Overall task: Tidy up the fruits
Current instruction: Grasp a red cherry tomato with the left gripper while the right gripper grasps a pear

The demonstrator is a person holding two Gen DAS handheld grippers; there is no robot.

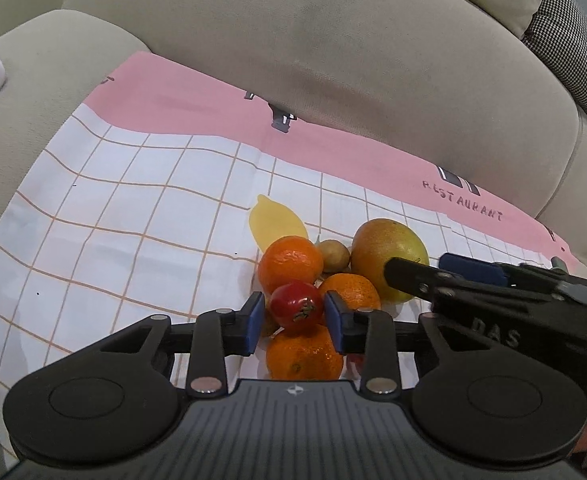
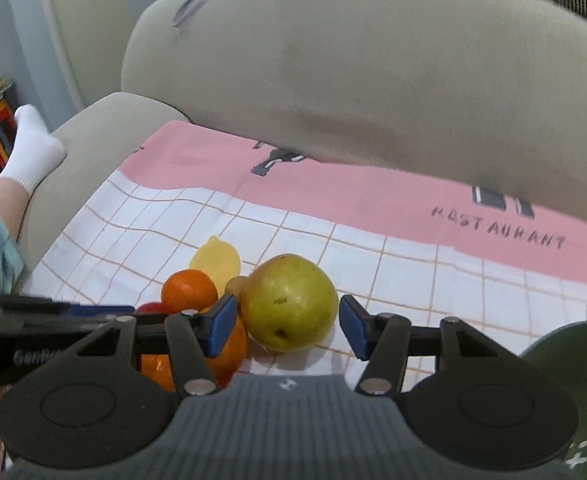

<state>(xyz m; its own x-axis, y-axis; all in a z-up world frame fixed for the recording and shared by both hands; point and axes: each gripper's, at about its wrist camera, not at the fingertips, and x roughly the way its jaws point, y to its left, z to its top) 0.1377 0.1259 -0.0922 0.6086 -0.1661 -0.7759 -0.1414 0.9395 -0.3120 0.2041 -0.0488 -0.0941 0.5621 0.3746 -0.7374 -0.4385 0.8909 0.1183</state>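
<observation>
A heap of fruit sits on a printed cloth point(image 1: 133, 208) — white with an orange grid and a pink band reading RESTAURANT — spread over the seat of a beige sofa point(image 1: 333, 40).

The left gripper point(image 1: 294, 322) hangs low over the near side of the heap. Its blue-padded jaws stand partly open on either side of a small red fruit point(image 1: 296, 308), each pad just beside it; whether they touch it I cannot tell. Under the red fruit lies one orange point(image 1: 304, 356), with a second orange point(image 1: 290, 264) behind it to the left and a third point(image 1: 351, 290) to its right. A small brownish fruit point(image 1: 334, 256) sits between the back orange and the large green-yellow mango point(image 1: 389, 264), and a pale yellow lemon point(image 1: 277, 222) lies at the far edge of the heap.

The right gripper point(image 2: 287, 330) straddles the mango point(image 2: 289, 300) — jaws wide open, the left pad just beside the fruit's skin and the right pad a little apart from it, so nothing is gripped. In the left wrist view one dark finger of it crosses in front of the mango.

A dark green rounded object point(image 2: 573, 360) fills the right edge of the right wrist view. A socked foot point(image 2: 29, 148) rests on the sofa arm at the left.
</observation>
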